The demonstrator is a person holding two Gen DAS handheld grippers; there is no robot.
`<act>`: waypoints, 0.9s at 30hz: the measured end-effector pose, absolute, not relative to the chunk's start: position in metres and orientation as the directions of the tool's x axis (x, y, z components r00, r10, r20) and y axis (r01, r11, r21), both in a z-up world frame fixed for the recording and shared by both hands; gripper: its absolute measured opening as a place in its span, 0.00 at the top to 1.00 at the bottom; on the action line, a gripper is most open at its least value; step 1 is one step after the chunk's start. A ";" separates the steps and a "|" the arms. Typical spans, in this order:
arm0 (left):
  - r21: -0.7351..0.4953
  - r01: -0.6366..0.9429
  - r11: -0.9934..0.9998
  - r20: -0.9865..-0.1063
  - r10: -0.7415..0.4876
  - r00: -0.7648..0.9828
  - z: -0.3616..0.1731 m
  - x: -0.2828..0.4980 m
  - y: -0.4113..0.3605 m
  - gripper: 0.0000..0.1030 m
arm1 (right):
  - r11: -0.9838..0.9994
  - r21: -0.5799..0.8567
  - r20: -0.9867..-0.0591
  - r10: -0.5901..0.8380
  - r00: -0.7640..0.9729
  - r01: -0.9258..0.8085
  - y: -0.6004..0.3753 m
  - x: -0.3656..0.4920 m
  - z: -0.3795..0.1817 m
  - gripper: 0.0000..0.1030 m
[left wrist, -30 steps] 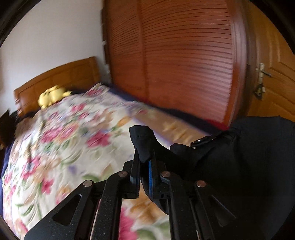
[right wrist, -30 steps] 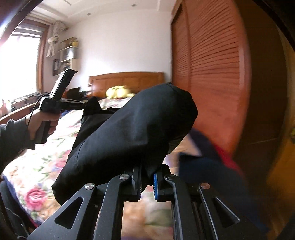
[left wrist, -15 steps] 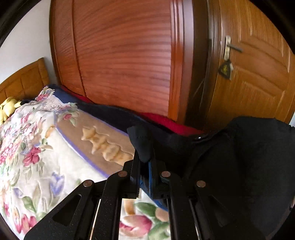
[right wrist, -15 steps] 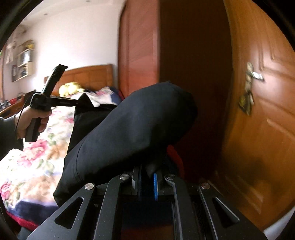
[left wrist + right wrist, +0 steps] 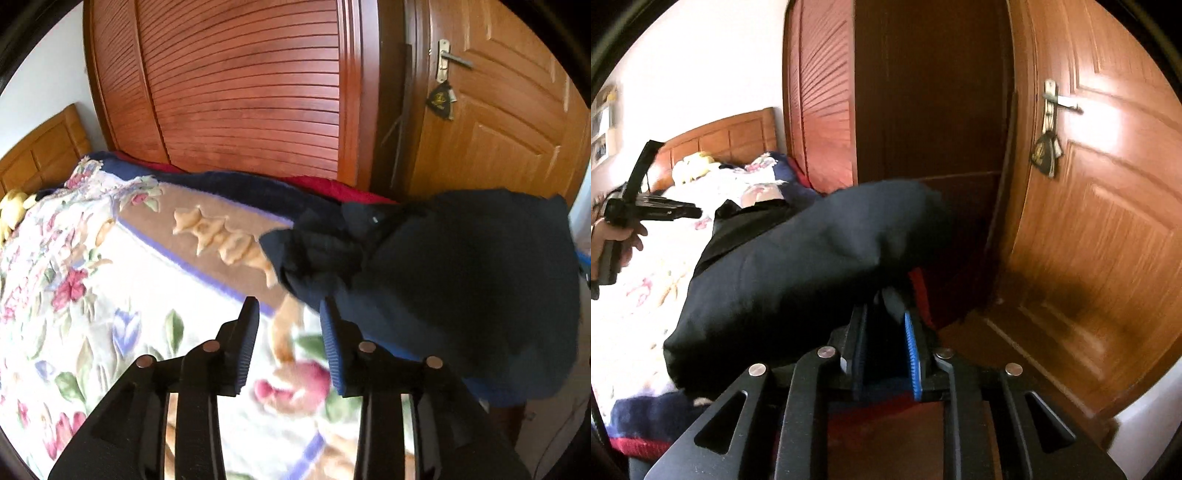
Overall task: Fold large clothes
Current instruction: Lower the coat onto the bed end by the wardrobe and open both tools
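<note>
Both grippers' jaws have just been opening: the left gripper (image 5: 288,314) stands spread and empty, the right gripper (image 5: 886,325) loosens around the dark garment (image 5: 461,280), dropping onto the bed (image 5: 110,295); releasing together should keep the fold square.

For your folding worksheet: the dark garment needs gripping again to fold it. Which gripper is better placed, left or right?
Probably the right gripper: its jaws have just been opening, yet the dark garment still lies between them. The left gripper has just opened too, with only the bedspread showing between its jaws.
</note>
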State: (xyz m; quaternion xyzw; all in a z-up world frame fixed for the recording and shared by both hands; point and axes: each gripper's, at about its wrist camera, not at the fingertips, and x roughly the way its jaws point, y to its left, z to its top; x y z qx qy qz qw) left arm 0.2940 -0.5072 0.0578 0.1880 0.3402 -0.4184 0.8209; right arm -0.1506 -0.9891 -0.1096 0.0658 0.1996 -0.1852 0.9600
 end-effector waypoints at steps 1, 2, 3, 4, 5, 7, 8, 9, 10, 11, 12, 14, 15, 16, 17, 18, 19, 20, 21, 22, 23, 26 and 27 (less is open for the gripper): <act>0.006 0.817 0.577 -0.713 -0.570 0.408 0.056 0.289 -0.496 0.64 | 0.919 0.025 -0.386 -0.354 0.852 0.394 -0.981 -0.157 -0.102 0.80; -0.013 0.821 0.571 -0.714 -0.580 0.392 0.054 0.285 -0.491 0.63 | 0.918 0.016 -0.368 -0.363 0.856 0.396 -0.974 -0.164 -0.095 0.80; -0.035 0.824 0.566 -0.716 -0.589 0.374 0.052 0.281 -0.484 0.62 | 0.917 0.019 -0.355 -0.365 0.861 0.397 -0.971 -0.167 -0.087 0.80; -0.049 0.824 0.564 -0.714 -0.597 0.366 0.049 0.274 -0.471 0.62 | 0.920 0.025 -0.351 -0.359 0.865 0.392 -0.969 -0.166 -0.082 0.79; -0.049 0.824 0.565 -0.715 -0.596 0.366 0.047 0.271 -0.465 0.62 | 0.926 0.028 -0.350 -0.344 0.871 0.377 -0.967 -0.162 -0.077 0.79; -0.033 0.817 0.576 -0.718 -0.582 0.382 0.043 0.260 -0.444 0.62 | 0.944 0.023 -0.355 -0.301 0.885 0.330 -0.957 -0.155 -0.076 0.79; -0.029 0.812 0.583 -0.720 -0.576 0.388 0.043 0.257 -0.436 0.62 | 0.945 0.018 -0.367 -0.296 0.882 0.325 -0.954 -0.149 -0.077 0.79; -0.027 0.806 0.591 -0.719 -0.572 0.395 0.043 0.253 -0.424 0.62 | 0.946 0.017 -0.378 -0.293 0.878 0.323 -0.954 -0.145 -0.079 0.79; -0.023 0.802 0.597 -0.717 -0.569 0.403 0.044 0.249 -0.413 0.62 | 0.948 0.021 -0.393 -0.285 0.874 0.319 -0.956 -0.140 -0.082 0.79; -0.018 0.799 0.601 -0.713 -0.568 0.411 0.045 0.246 -0.405 0.62 | 0.949 0.033 -0.406 -0.274 0.872 0.313 -0.961 -0.135 -0.087 0.79; -0.010 0.795 0.606 -0.709 -0.565 0.422 0.047 0.242 -0.395 0.62 | 0.949 0.046 -0.424 -0.264 0.866 0.312 -0.971 -0.124 -0.088 0.79; 0.003 0.789 0.615 -0.700 -0.562 0.440 0.051 0.233 -0.372 0.62 | 0.943 0.071 -0.457 -0.259 0.851 0.325 -0.981 -0.113 -0.100 0.79; 0.003 0.786 0.618 -0.698 -0.561 0.444 0.052 0.230 -0.363 0.62 | 0.940 0.084 -0.474 -0.255 0.843 0.331 -0.990 -0.101 -0.100 0.79; 0.002 0.784 0.621 -0.695 -0.562 0.448 0.052 0.227 -0.355 0.62 | 0.937 0.092 -0.493 -0.252 0.833 0.338 -0.991 -0.093 -0.104 0.79; -0.003 0.780 0.625 -0.692 -0.565 0.450 0.053 0.224 -0.345 0.62 | 0.935 0.094 -0.512 -0.249 0.822 0.342 -0.994 -0.086 -0.109 0.79; -0.008 0.779 0.628 -0.690 -0.567 0.450 0.054 0.222 -0.338 0.62 | 0.934 0.092 -0.529 -0.249 0.811 0.346 -0.996 -0.085 -0.114 0.79; -0.013 0.778 0.628 -0.687 -0.571 0.449 0.054 0.218 -0.328 0.62 | 0.931 0.098 -0.540 -0.248 0.804 0.352 -0.999 -0.082 -0.118 0.79; -0.015 0.776 0.630 -0.685 -0.572 0.451 0.053 0.215 -0.317 0.62 | 0.927 0.111 -0.546 -0.245 0.801 0.359 -1.002 -0.082 -0.118 0.79; -0.022 0.772 0.635 -0.681 -0.575 0.453 0.053 0.211 -0.307 0.62 | 0.923 0.125 -0.546 -0.243 0.802 0.364 -1.005 -0.085 -0.117 0.79; -0.030 0.770 0.638 -0.678 -0.579 0.453 0.053 0.208 -0.301 0.62 | 0.920 0.131 -0.545 -0.244 0.802 0.369 -1.006 -0.089 -0.113 0.79; -0.037 0.767 0.641 -0.676 -0.581 0.453 0.053 0.206 -0.296 0.62 | 0.919 0.125 -0.544 -0.252 0.800 0.375 -1.002 -0.090 -0.109 0.79; -0.046 0.757 0.652 -0.670 -0.582 0.461 0.054 0.196 -0.274 0.62 | 0.918 0.081 -0.533 -0.290 0.795 0.389 -0.987 -0.101 -0.096 0.79; -0.050 0.752 0.657 -0.663 -0.585 0.467 0.056 0.192 -0.264 0.62 | 0.919 0.069 -0.523 -0.298 0.798 0.388 -0.980 -0.106 -0.091 0.79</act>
